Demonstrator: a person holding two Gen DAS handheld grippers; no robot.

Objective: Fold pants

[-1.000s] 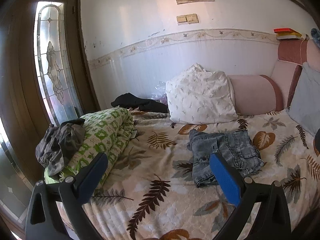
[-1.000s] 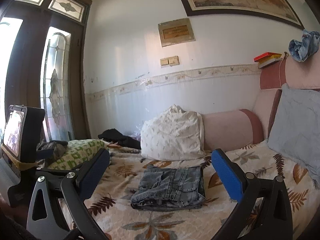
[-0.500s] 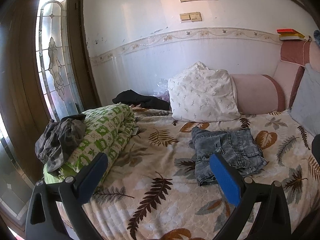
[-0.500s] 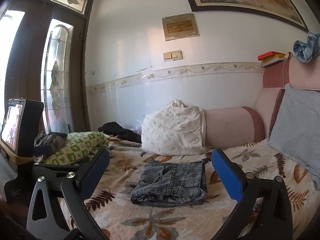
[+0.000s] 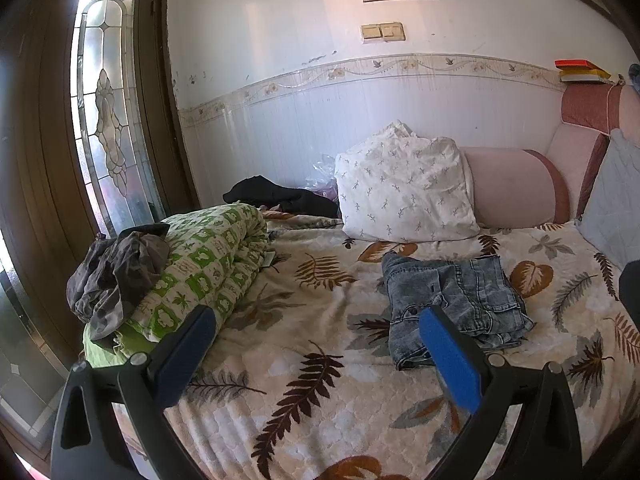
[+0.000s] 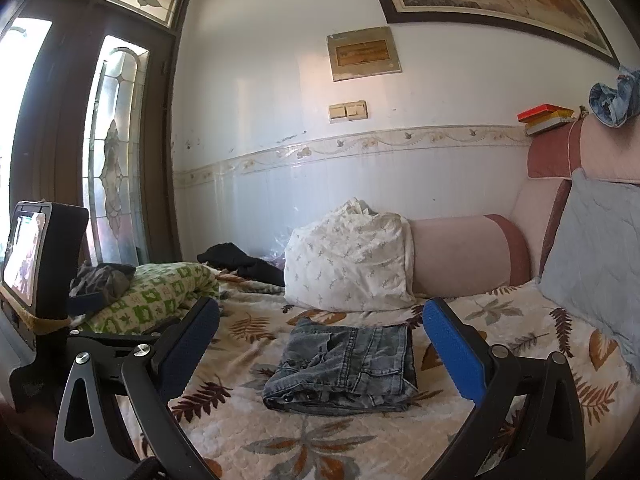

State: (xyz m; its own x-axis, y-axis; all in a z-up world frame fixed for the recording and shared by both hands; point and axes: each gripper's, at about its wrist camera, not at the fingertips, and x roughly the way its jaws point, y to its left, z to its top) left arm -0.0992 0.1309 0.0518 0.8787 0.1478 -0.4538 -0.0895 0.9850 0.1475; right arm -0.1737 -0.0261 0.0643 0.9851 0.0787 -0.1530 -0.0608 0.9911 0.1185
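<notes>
Grey-blue denim pants (image 5: 452,300) lie folded into a compact stack on the leaf-patterned bed cover (image 5: 320,352). They also show in the right wrist view (image 6: 348,364). My left gripper (image 5: 316,320) is open and empty, held above the bed to the left of the pants. My right gripper (image 6: 320,316) is open and empty, hovering just in front of the pants without touching them. The left gripper's body and its screen (image 6: 36,264) show at the left of the right wrist view.
A rolled green-and-white quilt (image 5: 200,264) with dark grey clothes (image 5: 116,276) on it lies at the bed's left edge. A white pillow (image 5: 404,192), a pink bolster (image 5: 516,188), a grey cushion (image 6: 596,256) and black clothing (image 5: 280,196) line the back wall.
Both grippers have drawn back and tilted up a little, so the pants sit slightly lower in both views. The pants have not moved. Both grippers stay open.
</notes>
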